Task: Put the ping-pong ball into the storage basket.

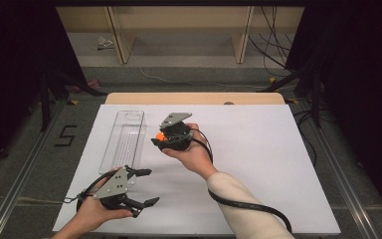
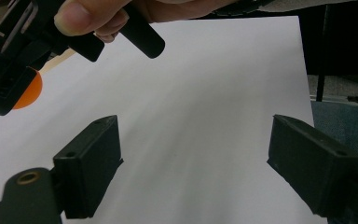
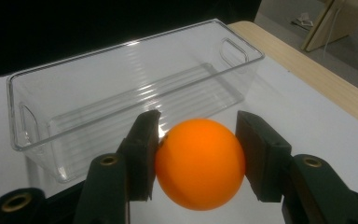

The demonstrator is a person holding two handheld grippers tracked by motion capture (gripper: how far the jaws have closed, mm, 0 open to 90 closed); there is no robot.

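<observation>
The one mark I can read is a black numeral "5" [image 1: 65,135], laid in dark strips on the grey floor [image 1: 25,149] just left of the white-covered table [image 1: 258,149]. From my side it reads upright. I find no label, brand or writing on the table or on what I hold.

bin [image 1: 124,137] left of held ball [image 1: 159,135]

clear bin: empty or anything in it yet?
Empty. The clear bin shows only its ribbed floor; the orange ball is outside it, clamped in the right gripper.
</observation>
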